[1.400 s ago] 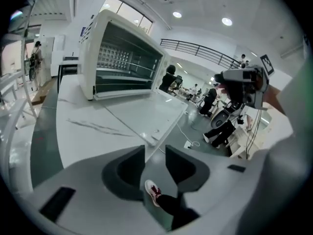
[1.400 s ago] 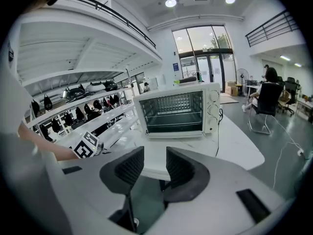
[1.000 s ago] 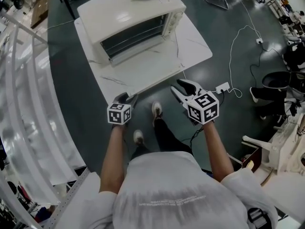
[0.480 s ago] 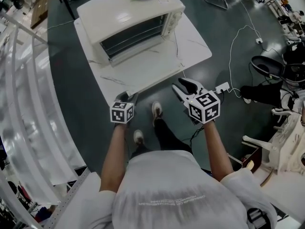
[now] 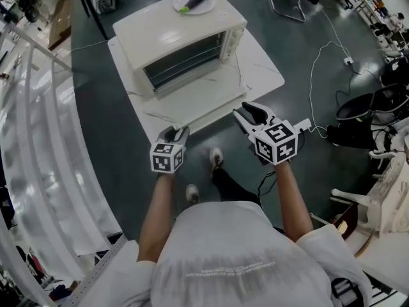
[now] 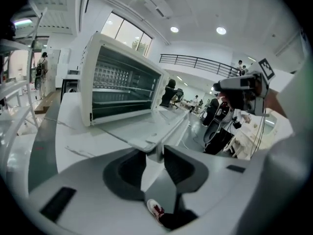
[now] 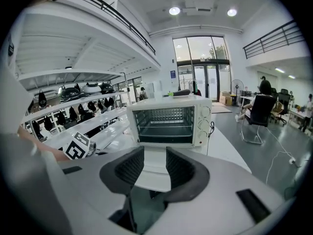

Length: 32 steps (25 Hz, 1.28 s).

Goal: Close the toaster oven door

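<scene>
Now we see the white table (image 5: 259, 69) bearing the toaster oven (image 5: 166, 24), its door (image 5: 192, 93) folded down flat toward us. Our right gripper (image 5: 249, 114) hovers at the table's near edge, fingers narrowly apart and empty. Our left gripper (image 5: 174, 133), jaws just closing to a narrow gap, grips nothing.

We stand at the near edge of a table (image 5: 262, 69), one shoe (image 5: 215, 155) on the floor just before it. The toaster oven (image 5: 172, 24) sits on the table toward the far side, its door (image 5: 198, 91) dropped flat in front of it, toward us. A plate (image 5: 206, 5) rests on top of the oven, at its far right. Shelving (image 5: 38, 139) runs along the table's left. To the right, a cable (image 5: 311, 75) trails across the floor toward a power strip (image 5: 303, 125).
</scene>
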Motion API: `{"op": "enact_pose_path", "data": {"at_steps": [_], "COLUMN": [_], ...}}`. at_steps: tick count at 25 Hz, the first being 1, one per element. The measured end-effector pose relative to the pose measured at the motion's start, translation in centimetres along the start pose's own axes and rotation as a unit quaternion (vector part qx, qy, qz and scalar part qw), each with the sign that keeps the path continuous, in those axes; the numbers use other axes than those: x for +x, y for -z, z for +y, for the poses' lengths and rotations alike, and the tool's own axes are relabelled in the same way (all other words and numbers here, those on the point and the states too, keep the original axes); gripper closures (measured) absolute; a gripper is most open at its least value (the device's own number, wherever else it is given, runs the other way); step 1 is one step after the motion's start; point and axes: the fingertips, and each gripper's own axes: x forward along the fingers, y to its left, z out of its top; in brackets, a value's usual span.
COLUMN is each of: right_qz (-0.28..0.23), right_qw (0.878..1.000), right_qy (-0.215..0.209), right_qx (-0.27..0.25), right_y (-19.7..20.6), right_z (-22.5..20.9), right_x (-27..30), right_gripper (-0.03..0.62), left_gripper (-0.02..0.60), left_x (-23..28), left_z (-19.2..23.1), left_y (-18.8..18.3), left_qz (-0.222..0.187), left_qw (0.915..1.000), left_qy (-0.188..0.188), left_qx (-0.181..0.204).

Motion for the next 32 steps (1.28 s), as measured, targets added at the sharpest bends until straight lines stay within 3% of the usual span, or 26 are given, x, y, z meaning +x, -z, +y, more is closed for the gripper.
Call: {"op": "enact_pose_path", "data": {"at_steps": [14,22,32], "right_qz": [-0.034,-0.050,-0.054], "right_qw": [0.999,0.998,0.997], "right_qy": [0.007,0.004,-0.013], "right_qx": [-0.024,-0.031,-0.046], "right_y": [-3.9,-6.0,-9.1], "right_z": [0.9,0.0,-1.9], "right_x": [0.3,1.5,3.9], "right_gripper": [0.461,0.461,0.461], "left_gripper": [0.454,0.457,0.477], "left_x": [-3.9,-4.3,-4.1], "left_z": [2.5,4.5,8.0], "left_y": [-11.0,-15.1,-19.5], "left_qz": [-0.092,-0.111,-0.133], "left_qw": [0.9950,0.9923,0.9862], "left_qy": [-0.038,-0.055,-0.092], "left_qx": [0.008,0.002,-0.036]}}
